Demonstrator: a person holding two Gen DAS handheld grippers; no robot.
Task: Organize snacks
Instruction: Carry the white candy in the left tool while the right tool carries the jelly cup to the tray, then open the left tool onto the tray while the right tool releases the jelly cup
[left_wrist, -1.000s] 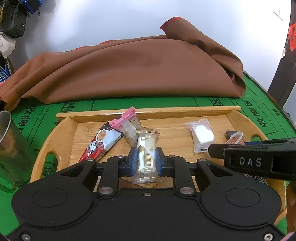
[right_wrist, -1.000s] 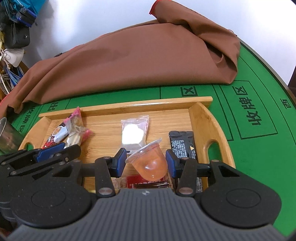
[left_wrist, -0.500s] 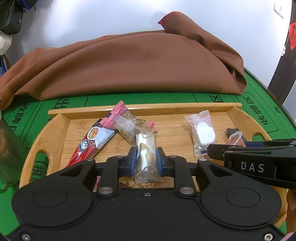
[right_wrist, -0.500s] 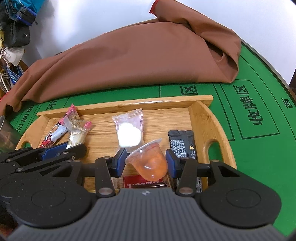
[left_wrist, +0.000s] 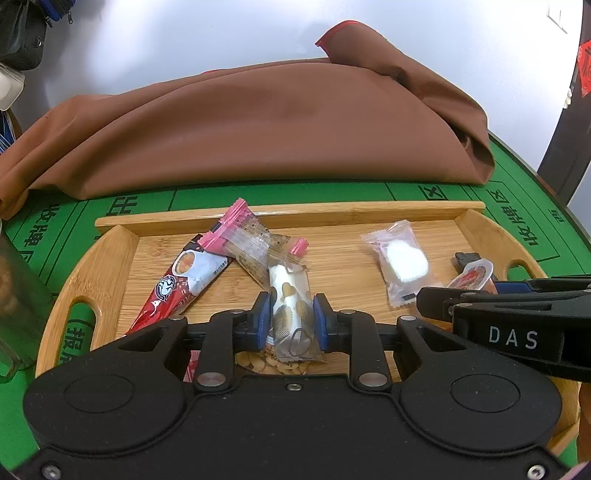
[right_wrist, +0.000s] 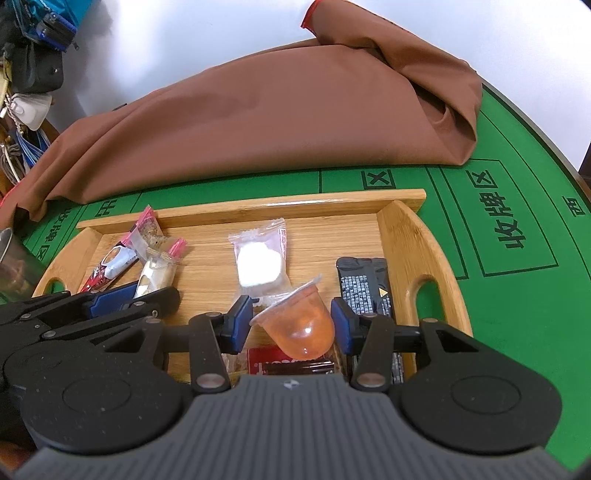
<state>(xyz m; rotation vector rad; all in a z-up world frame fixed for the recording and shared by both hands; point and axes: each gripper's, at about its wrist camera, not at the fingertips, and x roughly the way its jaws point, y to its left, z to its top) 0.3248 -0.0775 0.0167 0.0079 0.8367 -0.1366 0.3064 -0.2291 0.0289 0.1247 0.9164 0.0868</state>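
The green table (right_wrist: 517, 206) carries everything. A heaped brown cloth (left_wrist: 258, 129) lies on it, beyond the far rim of the wooden tray (left_wrist: 295, 212), which serves here as the landmark. A glass (left_wrist: 14, 295) stands just outside the tray's left handle.

Inside the tray, the left gripper (left_wrist: 290, 325) sits over the near-middle with its jaws opening; the white wrapped bar with gold hearts (left_wrist: 290, 306) is between the pads, and a sliver of gap shows on either side. The right gripper (right_wrist: 291, 325) hovers over the tray's near-right part, its jaws clenched on an orange jelly cup (right_wrist: 301, 325), tilted with its lid facing the far rim.

A black packet (right_wrist: 365, 288) lies along the tray's right wall. A red cone-shaped wrapper (left_wrist: 177, 291) lies in the left part, its wide end under a pink-edged clear packet (left_wrist: 243, 243) near the far rim. A clear packet with a white sweet (right_wrist: 258, 264) lies at the tray's middle. A red packet (right_wrist: 288, 363) shows at the near edge, under the cup.
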